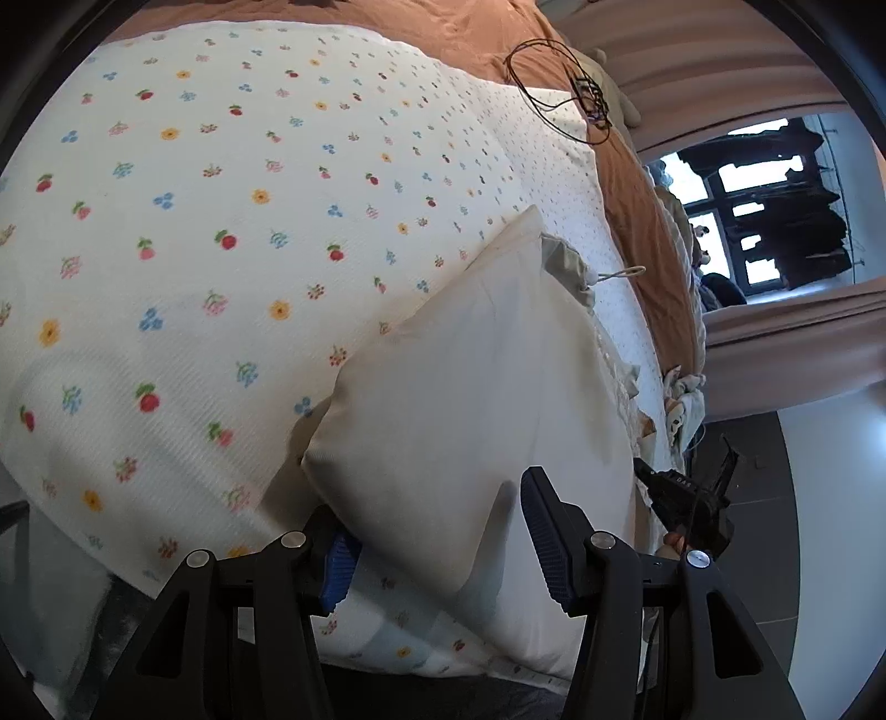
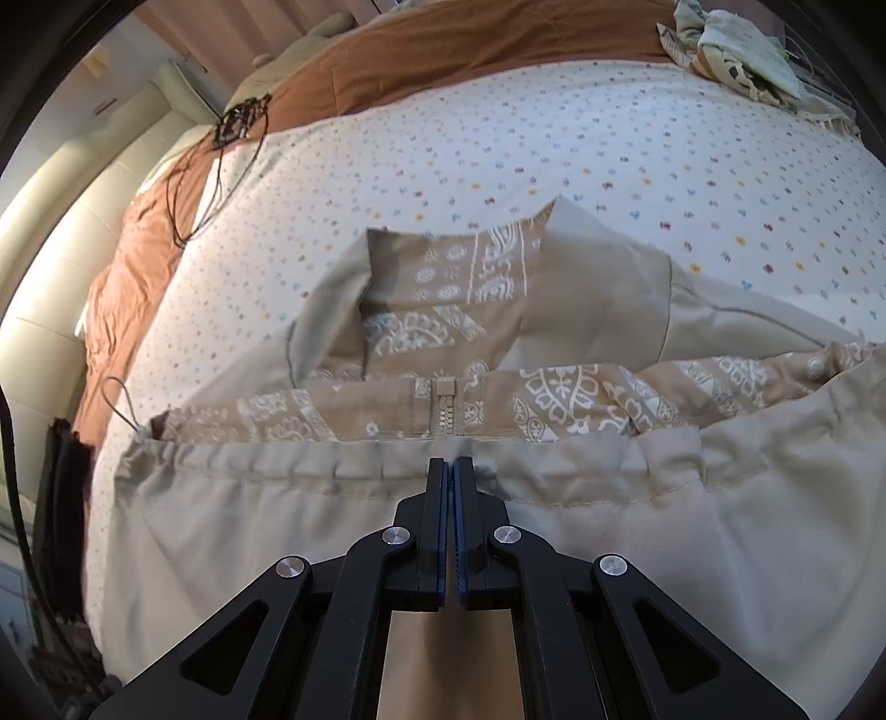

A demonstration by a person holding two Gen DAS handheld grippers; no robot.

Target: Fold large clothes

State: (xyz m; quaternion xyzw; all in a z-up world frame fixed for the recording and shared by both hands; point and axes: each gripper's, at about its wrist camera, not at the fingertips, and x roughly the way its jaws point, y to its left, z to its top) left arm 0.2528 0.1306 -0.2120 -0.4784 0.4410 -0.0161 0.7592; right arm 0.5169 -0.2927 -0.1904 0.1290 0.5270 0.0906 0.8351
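Note:
A beige jacket (image 2: 609, 554) lies spread on the flowered bedsheet (image 2: 554, 138), its paisley lining (image 2: 443, 310) and zip (image 2: 443, 410) facing up. My right gripper (image 2: 449, 464) is shut, and its tips pinch the gathered drawstring hem, which puckers around them. In the left wrist view a folded cream part of the jacket (image 1: 443, 387) runs between the fingers of my left gripper (image 1: 440, 548). Those jaws stand wide apart. The cloth drapes over the left pad (image 1: 335, 570), and a shadowed gap separates it from the right pad. The right-hand tool (image 1: 681, 498) shows at the jacket's far edge.
A brown duvet (image 2: 443, 50) covers the far part of the bed, with a tangled black cable (image 2: 238, 116) on it. Other clothes are piled (image 2: 747, 55) at the far right corner. A cream padded headboard (image 2: 66, 194) lines the left. The bed edge, dark floor (image 1: 775, 498) and window (image 1: 775, 210) show beyond.

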